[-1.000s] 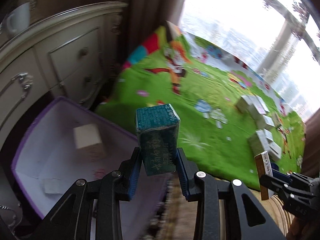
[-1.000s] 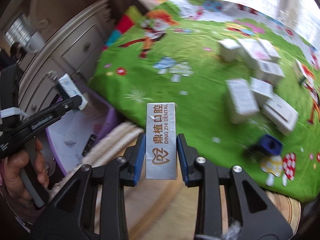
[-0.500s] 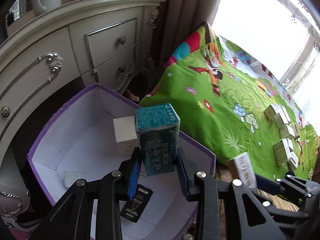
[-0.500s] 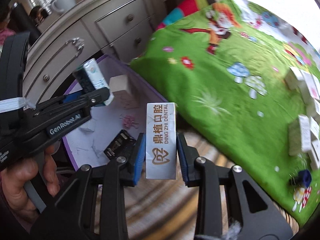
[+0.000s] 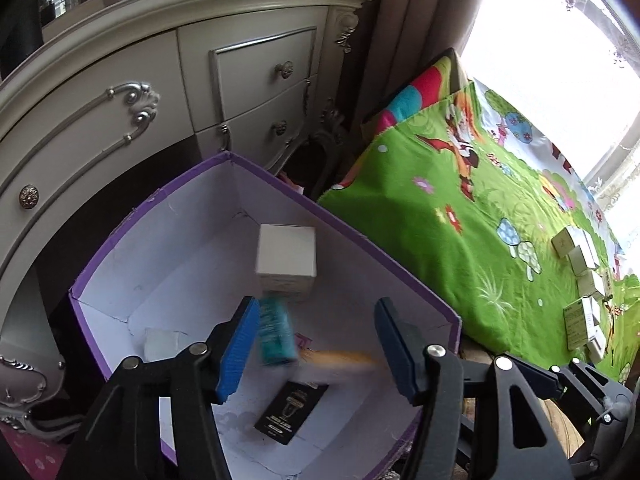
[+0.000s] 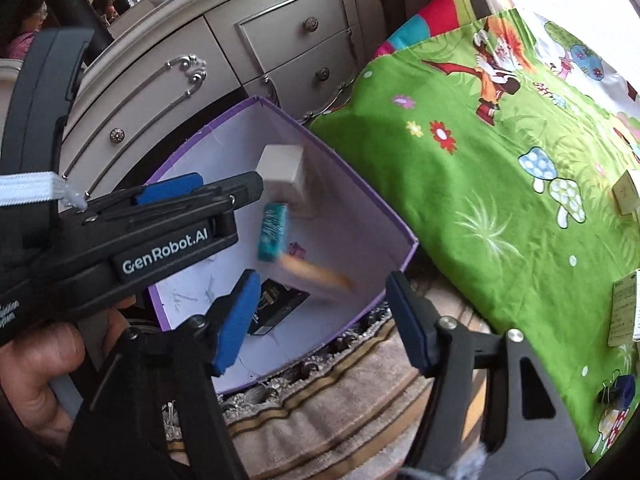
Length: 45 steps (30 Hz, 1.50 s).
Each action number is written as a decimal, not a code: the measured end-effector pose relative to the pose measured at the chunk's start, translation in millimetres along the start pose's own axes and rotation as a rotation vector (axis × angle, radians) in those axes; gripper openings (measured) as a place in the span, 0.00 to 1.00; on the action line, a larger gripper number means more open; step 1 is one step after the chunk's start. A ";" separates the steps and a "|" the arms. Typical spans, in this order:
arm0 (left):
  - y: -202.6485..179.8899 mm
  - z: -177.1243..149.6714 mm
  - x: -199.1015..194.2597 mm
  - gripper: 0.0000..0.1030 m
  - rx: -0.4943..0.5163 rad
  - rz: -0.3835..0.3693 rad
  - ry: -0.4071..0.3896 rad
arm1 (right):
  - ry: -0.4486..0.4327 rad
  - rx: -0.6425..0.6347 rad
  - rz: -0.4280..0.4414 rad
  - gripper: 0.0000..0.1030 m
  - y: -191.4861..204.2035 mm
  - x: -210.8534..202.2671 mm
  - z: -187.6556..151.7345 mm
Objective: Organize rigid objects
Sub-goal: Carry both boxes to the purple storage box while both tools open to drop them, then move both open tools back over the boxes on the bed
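Teal carton (image 5: 275, 334) and orange-white box (image 6: 320, 276), both blurred, mid-drop inside purple box (image 5: 352, 236). Left tool (image 5: 316, 350), right tool (image 6: 320, 320) jaws just opened, gripping nothing. Only right view shows hand (image 6: 44, 364) on left tool.

"GenRobot.AI" in white letters on the black body of the left gripper (image 6: 224, 192), print on other boxes too blurred to read

Inside the purple-rimmed cardboard box (image 5: 400, 276): one white cube carton (image 5: 286, 254), one teal carton (image 5: 276, 336), one black flat packet (image 5: 291, 412), one blurred orange-white carton (image 6: 316, 276).
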State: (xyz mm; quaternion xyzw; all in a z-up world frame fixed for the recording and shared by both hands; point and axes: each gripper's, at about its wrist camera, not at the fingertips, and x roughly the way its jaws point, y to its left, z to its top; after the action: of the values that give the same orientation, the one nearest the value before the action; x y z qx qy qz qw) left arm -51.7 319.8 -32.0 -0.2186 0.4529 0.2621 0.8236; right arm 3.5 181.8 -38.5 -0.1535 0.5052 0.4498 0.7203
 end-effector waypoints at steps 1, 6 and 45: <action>-3.9 0.1 -1.4 0.59 0.011 -0.008 -0.003 | -0.002 -0.002 -0.005 0.67 -0.9 -2.0 -0.9; -21.6 -1.6 -3.7 0.60 0.047 -0.042 -0.004 | -0.014 0.015 -0.059 0.67 -19.0 -17.9 -11.0; -239.1 -32.7 -1.1 0.65 0.434 -0.324 0.127 | 0.075 0.193 -0.299 0.69 -276.1 -122.9 -159.3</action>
State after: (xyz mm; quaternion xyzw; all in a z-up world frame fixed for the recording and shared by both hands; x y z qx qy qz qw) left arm 77.7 116.6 -17.9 -0.1228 0.5083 0.0095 0.8523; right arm 120.9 -137.8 -66.9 -0.1736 0.5443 0.2810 0.7712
